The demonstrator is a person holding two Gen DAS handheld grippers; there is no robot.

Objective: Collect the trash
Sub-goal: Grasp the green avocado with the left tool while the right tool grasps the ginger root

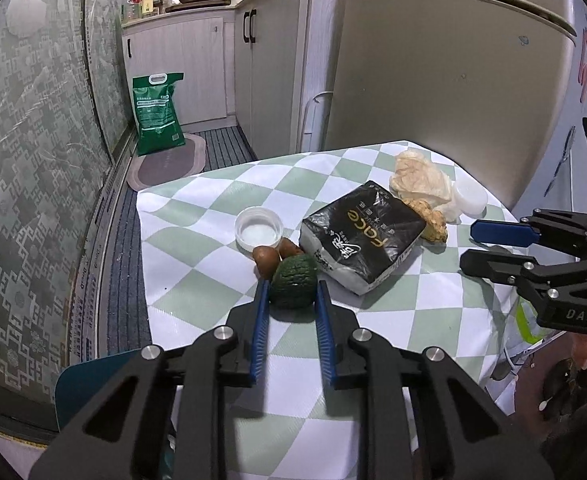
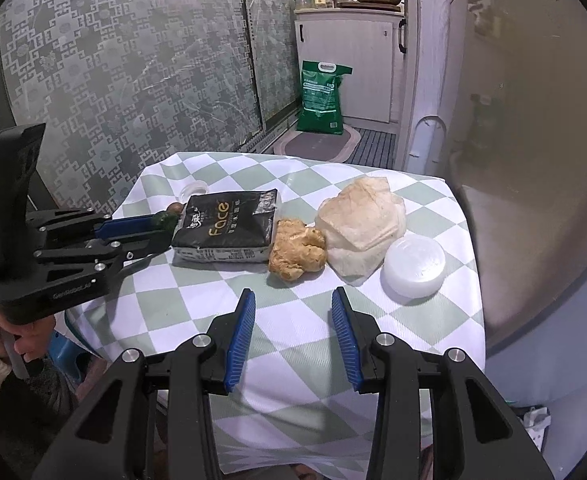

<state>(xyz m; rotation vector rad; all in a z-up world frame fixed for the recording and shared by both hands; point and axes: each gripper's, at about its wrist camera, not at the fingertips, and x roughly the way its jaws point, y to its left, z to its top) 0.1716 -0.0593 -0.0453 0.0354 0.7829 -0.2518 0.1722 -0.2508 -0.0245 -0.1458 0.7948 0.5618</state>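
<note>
Between the blue pads of the left gripper point(image 1: 292, 289) sits a dark green avocado piece point(image 1: 293, 283), resting on the checked tablecloth point(image 1: 197, 280) just beside two brown lumps point(image 1: 267, 257) and the black tissue pack point(image 1: 363, 236). Both pads seem to touch it, so the grasp looks made; lifting it clear comes next. The right gripper point(image 2: 293, 308) hovers wide apart and empty, near the ginger root point(image 2: 297, 254).

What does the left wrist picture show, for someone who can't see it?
The left hand-held gripper has its two blue fingers around a dark green avocado on a checked tablecloth. Just beyond lie two brown fruits, a white lid and a black tissue pack.
</note>
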